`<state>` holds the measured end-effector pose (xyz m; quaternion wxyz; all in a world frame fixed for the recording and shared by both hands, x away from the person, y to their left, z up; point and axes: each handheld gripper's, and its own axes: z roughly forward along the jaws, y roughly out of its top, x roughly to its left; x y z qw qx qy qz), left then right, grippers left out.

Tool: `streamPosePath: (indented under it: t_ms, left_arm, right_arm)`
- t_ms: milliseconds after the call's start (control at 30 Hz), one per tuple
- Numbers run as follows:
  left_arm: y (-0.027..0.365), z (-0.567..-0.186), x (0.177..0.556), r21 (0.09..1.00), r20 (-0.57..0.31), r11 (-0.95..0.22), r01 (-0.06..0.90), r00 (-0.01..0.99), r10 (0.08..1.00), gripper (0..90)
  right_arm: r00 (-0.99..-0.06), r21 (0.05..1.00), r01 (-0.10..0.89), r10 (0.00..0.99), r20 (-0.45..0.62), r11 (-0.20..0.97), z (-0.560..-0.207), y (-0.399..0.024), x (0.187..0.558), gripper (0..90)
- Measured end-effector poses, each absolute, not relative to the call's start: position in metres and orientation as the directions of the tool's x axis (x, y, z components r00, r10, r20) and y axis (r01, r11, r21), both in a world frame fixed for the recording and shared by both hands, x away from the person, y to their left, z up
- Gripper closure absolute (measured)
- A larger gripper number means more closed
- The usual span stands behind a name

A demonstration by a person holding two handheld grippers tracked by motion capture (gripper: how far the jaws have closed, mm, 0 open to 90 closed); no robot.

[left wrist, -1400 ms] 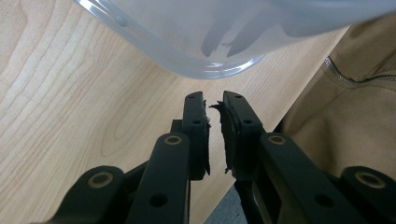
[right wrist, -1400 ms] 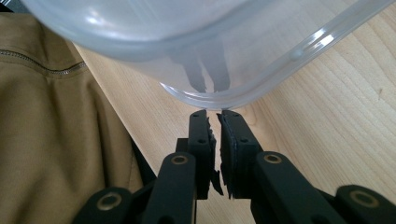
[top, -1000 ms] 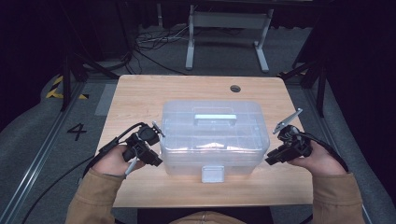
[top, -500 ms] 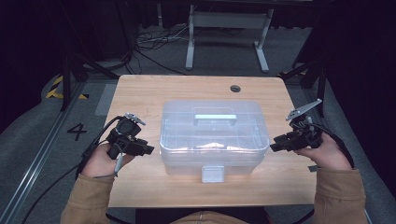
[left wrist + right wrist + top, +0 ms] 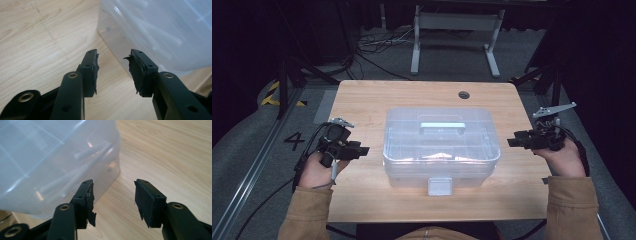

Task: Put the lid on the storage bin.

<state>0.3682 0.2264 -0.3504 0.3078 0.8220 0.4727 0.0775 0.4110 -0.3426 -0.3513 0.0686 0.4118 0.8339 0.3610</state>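
on the wooden table, pretty much dead centre, sits the clear plastic storage box with its lid on, the pale carry handle lying flat on top and the front latch facing the person. looks like some pale stuff is inside but it's too cloudy to say what.

both hands are out to the sides of it now. the left gripper is near the box's left wall but apart from it, and the right gripper is the same on the other side, a clear gap between it and the box. the left gripper view shows its own gripper with nothing but bare wood between the pads and the box's side just ahead. same story in the right gripper view, where that gripper has nothing in it and the box wall sits off to one side. both sets of jaws have just been opening, and they stand well apart with nothing between them.

so my read: whatever was being done with the box from the sides looks finished, it's sitting square and settled, lid shut as far as i can tell. if there's anything left it'd be the front latch or the handle, neither of which anyone is touching right now. can't tell from these shots whether the latch is actually clicked down.
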Motion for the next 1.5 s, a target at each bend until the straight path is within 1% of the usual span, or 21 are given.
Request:
streamPosePath:
  t_ms: [200,367,567,667,733,833,967,1300,1500]
  left_arm:
    - [0.236,-0.362,0.378,0.603,-0.192,-0.31,0.735,0.511,0.838,59.1]
    - [0.243,-0.373,0.385,0.601,-0.223,-0.275,0.75,0.488,0.844,59.2]
    - [0.248,-0.383,0.39,0.603,-0.21,-0.277,0.748,0.484,0.849,59.4]
    - [0.249,-0.388,0.393,0.619,-0.186,-0.276,0.735,0.479,0.858,59.1]
    - [0.252,-0.393,0.395,0.62,-0.206,-0.249,0.744,0.461,0.863,59.0]
    - [0.254,-0.4,0.398,0.621,-0.203,-0.237,0.747,0.445,0.872,59.2]
    - [0.257,-0.408,0.401,0.618,-0.215,-0.221,0.755,0.432,0.876,59.4]
    - [0.253,-0.428,0.408,0.593,-0.182,-0.251,0.765,0.431,0.884,59.2]
    - [0.253,-0.438,0.412,0.577,-0.199,-0.25,0.777,0.431,0.88,58.5]
  right_arm:
    - [-0.622,0.672,0.642,0.763,0.176,0.368,-0.363,-0.354,0.418,47.8]
    - [-0.594,0.677,0.655,0.783,0.186,0.336,-0.373,-0.363,0.424,48.3]
    - [-0.573,0.684,0.664,0.793,0.207,0.302,-0.389,-0.374,0.431,48.7]
    - [-0.569,0.687,0.666,0.794,0.214,0.291,-0.396,-0.379,0.435,48.6]
    - [-0.563,0.689,0.668,0.797,0.221,0.281,-0.401,-0.382,0.436,49.3]
    - [-0.556,0.678,0.681,0.797,0.235,0.275,-0.407,-0.385,0.439,50.5]
    - [-0.548,0.674,0.689,0.8,0.244,0.266,-0.417,-0.388,0.443,49.9]
    - [-0.542,0.68,0.678,0.815,0.205,0.279,-0.439,-0.39,0.451,49.4]
    - [-0.54,0.683,0.676,0.817,0.203,0.277,-0.449,-0.39,0.453,49.1]
